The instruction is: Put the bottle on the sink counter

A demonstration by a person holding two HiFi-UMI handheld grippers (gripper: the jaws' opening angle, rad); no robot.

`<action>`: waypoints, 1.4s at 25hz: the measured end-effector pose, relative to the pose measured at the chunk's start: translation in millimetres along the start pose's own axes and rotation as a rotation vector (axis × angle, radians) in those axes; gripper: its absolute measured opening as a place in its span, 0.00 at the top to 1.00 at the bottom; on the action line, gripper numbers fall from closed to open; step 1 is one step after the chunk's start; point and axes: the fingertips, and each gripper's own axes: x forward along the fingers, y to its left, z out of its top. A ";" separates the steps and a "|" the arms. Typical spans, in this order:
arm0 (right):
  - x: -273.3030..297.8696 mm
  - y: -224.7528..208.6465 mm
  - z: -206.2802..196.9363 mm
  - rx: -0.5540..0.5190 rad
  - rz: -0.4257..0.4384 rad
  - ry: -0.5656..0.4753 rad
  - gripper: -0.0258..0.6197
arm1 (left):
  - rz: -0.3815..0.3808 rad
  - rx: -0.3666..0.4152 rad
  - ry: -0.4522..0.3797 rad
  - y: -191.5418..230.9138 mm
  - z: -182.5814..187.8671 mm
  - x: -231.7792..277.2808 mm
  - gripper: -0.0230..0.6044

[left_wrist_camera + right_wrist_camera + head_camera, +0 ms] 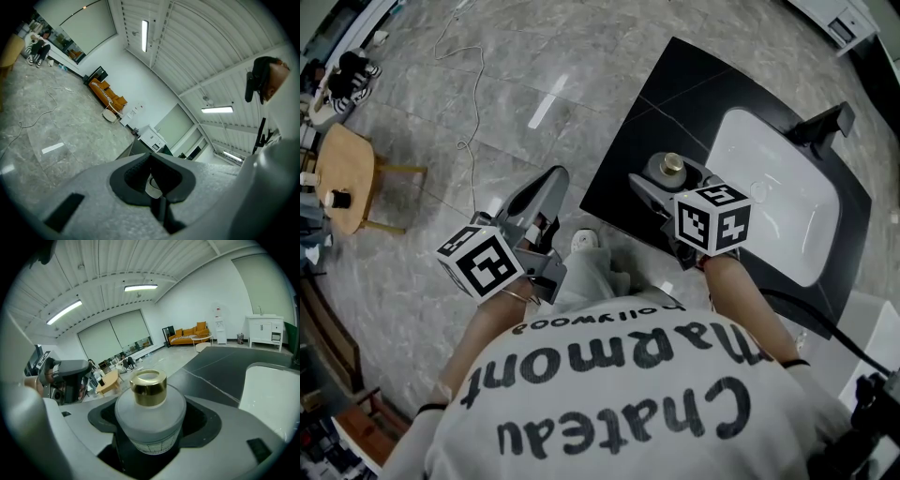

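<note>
The shirt (609, 412) reads "Chateau Marmont", and apparently "Hollywood" in smaller letters.

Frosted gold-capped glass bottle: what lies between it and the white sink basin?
Head view: the right gripper's grey jaw gripping the bottle, then bare black counter.

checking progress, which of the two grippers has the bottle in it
The right gripper: its jaws are closed on the frosted, gold-capped bottle above the black sink counter. The left gripper has its jaws together on nothing, out over the floor.
</note>
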 end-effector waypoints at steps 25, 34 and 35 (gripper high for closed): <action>7.0 23.9 -18.4 -0.216 -0.044 0.122 0.43 | 0.043 -0.001 -0.125 -4.1 19.6 -58.0 0.94; 9.9 21.8 -22.0 -0.184 -0.050 0.120 0.43 | 0.008 -0.014 -0.118 11.0 21.1 -53.5 0.94; 10.5 21.4 -23.3 -0.179 -0.058 0.118 0.43 | 0.001 -0.016 -0.109 15.0 24.7 -50.2 0.94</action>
